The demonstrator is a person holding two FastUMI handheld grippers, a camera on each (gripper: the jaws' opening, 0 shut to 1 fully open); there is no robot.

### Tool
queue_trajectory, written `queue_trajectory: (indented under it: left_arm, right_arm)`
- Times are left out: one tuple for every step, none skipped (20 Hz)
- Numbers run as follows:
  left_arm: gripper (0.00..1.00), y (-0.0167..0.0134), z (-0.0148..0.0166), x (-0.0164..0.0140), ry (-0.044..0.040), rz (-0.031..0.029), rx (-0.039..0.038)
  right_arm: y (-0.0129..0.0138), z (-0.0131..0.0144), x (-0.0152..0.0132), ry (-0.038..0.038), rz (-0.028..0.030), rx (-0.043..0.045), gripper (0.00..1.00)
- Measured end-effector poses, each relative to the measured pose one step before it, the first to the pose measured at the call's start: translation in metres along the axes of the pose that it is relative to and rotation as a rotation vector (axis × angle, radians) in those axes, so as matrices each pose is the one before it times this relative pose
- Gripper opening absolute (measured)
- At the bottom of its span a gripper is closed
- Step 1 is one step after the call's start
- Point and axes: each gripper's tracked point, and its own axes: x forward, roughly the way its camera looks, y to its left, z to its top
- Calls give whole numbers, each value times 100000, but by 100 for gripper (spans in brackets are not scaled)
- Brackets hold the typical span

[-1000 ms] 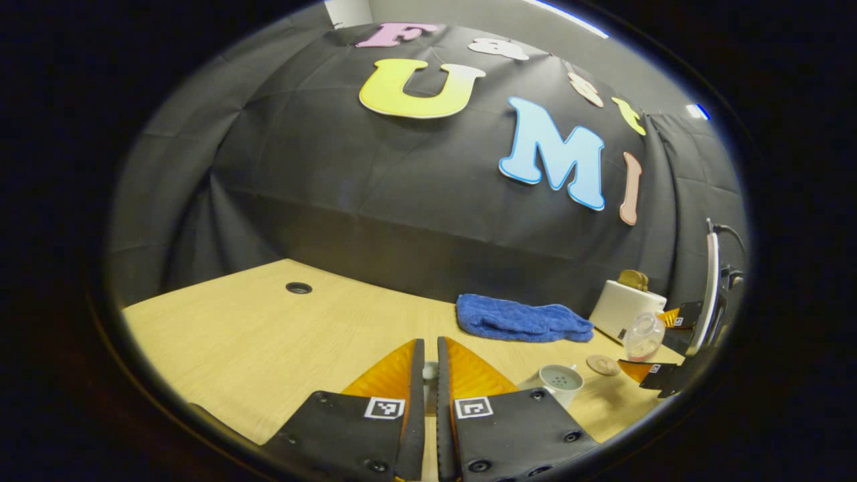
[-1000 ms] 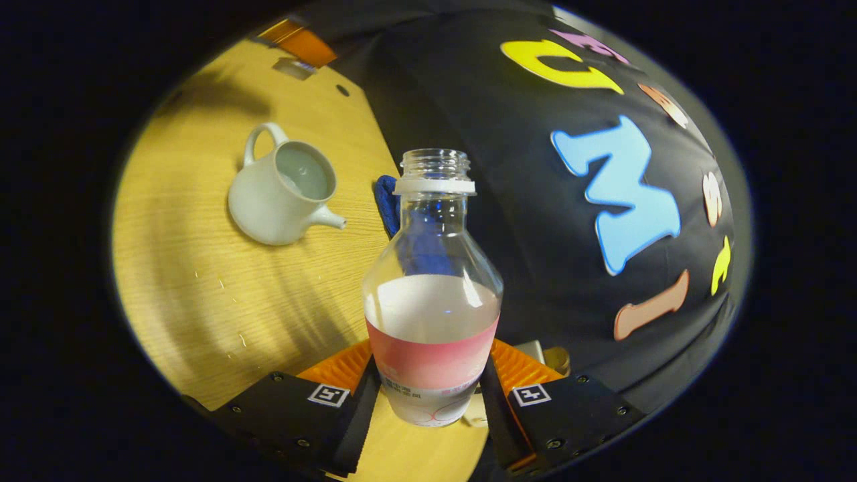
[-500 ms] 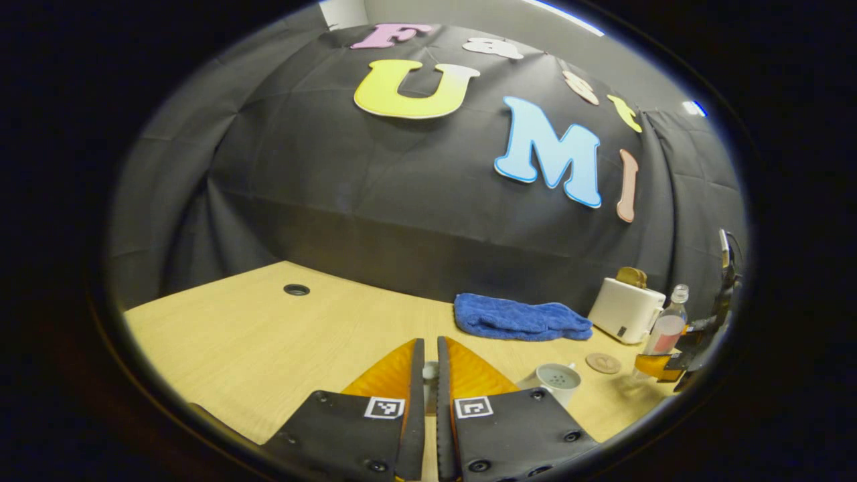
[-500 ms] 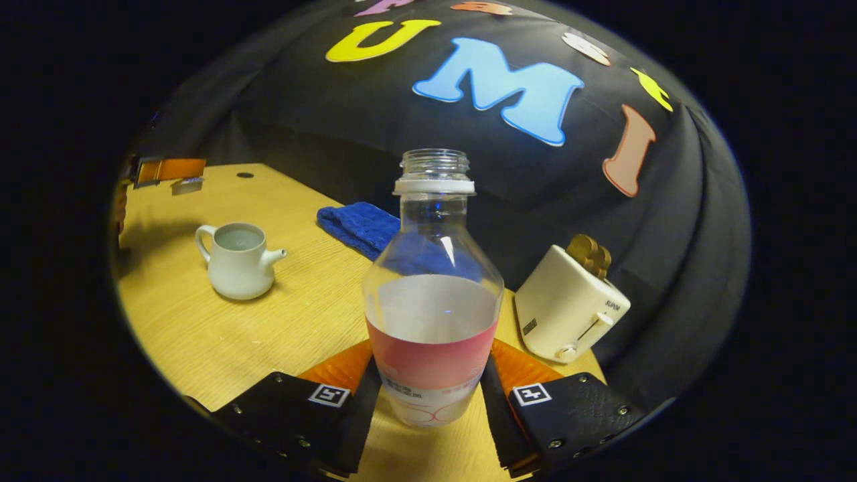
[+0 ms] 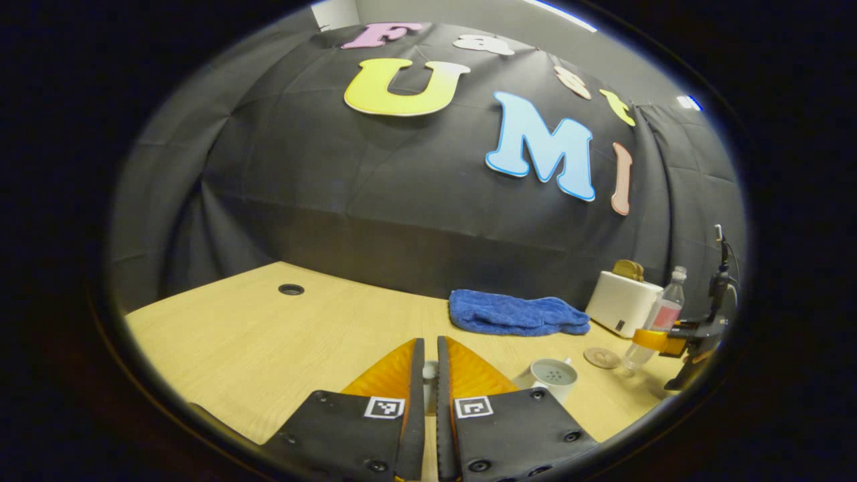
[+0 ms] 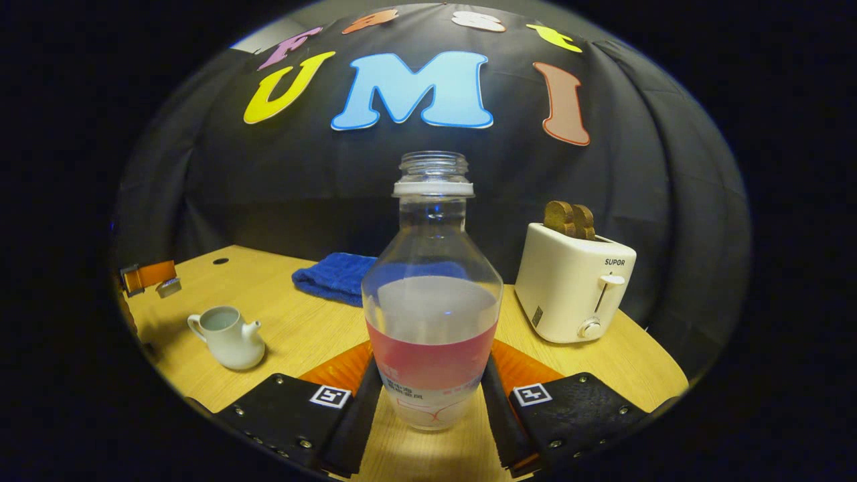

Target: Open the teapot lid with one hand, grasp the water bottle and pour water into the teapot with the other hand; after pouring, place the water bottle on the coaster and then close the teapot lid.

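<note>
Left gripper view
Left gripper: fingers nearly together, clamped on a small pale object, the lid, seen in the narrow gap between them; held above the tabletop.
Teapot: open-topped, standing on the tabletop just right of the gripper's fingers.
Coaster: flat on the tabletop beyond the teapot, toward the right edge, nothing on it.
Bottle: uncapped, near upright with a slight lean, held by the right gripper just right of the coaster; whether its base touches the tabletop cannot be told.
Towel: blue, crumpled, along the back edge.
Toaster: white, near the back right corner, behind the coaster.
Cable hole: back left part of the tabletop.

Right gripper view
Right gripper: both fingers press the lower sides of the bottle, at its pink label band.
Bottle contents: clear liquid up to about mid-height; neck open.
Teapot: lid off, spout pointing right, toward the left edge of the tabletop.
Left gripper: partly seen beyond the teapot at the far left.
Towel: behind the bottle, left of it.
Toaster: right of the bottle, two brown slices in its slots.
</note>
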Motion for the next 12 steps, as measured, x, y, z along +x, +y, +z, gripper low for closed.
queue_trajectory:
  left_arm:
    - [14,-20,-260,102,94,89,120]
    - [14,-17,-64,81,174,-296,133]
    - [13,42,128,-74,125,169,122]
    - [14,-38,2,79,128,-154,66]
    - [13,-70,-10,-59,4,-87,-75]
    - [13,11,52,-104,-90,2,40]
    - [14,-43,-40,16,-1,-69,97]
    - [13,39,15,37,-55,191,196]
    - [14,-31,-9,-55,-41,170,164]
    - [14,-24,24,-18,-103,189,46]
    - [14,-35,27,-30,-19,-121,-39]
    - [14,40,-33,42,-14,134,31]
  right_arm:
    - [12,471,613,-1217,-208,600,74]
    - [90,290,594,-575,-1,178,74]
    - [149,195,579,-287,118,-78,74]
    - [-22,84,585,-281,-449,-247,74]
    - [87,-87,528,518,-225,-88,75]
    - [-46,-227,501,1018,-343,-23,75]
    - [-11,-258,380,920,-386,-51,75]
    - [34,-337,323,723,-116,126,75]
    - [39,-221,246,507,-187,521,75]
    - [45,-195,141,399,-134,466,75]
    - [-88,-201,219,317,-299,668,76]
    - [-123,-179,148,616,-171,1066,76]
